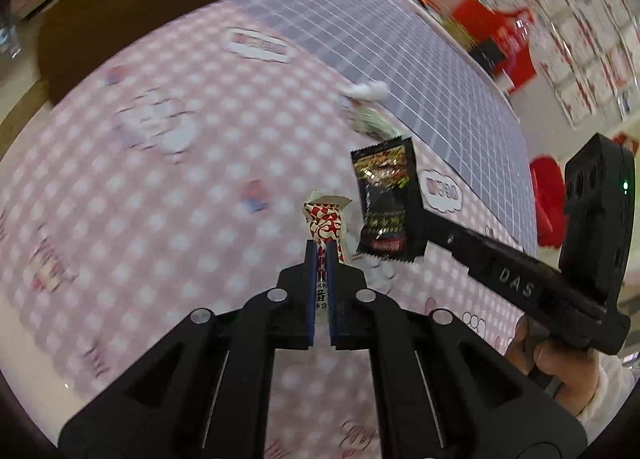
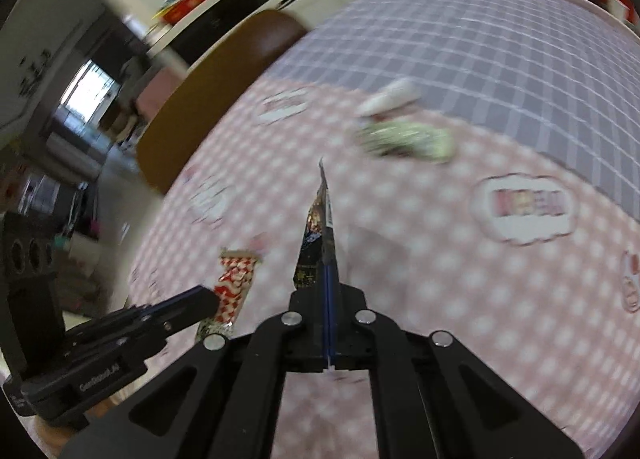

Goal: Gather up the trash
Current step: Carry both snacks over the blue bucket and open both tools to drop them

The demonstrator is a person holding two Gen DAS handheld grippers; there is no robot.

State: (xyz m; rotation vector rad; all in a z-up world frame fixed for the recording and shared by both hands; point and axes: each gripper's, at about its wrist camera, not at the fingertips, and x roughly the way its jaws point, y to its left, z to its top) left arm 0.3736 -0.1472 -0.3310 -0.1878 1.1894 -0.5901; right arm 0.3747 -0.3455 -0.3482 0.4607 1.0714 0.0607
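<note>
Above the checked counter [image 1: 168, 187]: left gripper [image 1: 321, 255] pinching a red-and-white wrapper [image 1: 325, 223], right gripper [image 2: 329, 259] clamped on a black sachet [image 1: 386, 203]; blurred, possibly green wrapper [image 2: 408, 139] and white scrap [image 2: 390, 101] beyond.

Glossy foil black wrapper [image 1: 385, 203]; matt black plastic left hand-held gripper [image 1: 322, 259]; checked cloth tablecloth [image 1: 200, 163].

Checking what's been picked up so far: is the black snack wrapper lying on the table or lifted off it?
Lifted: the black snack wrapper hangs clamped in the right tool, clear of the checked tablecloth.
</note>
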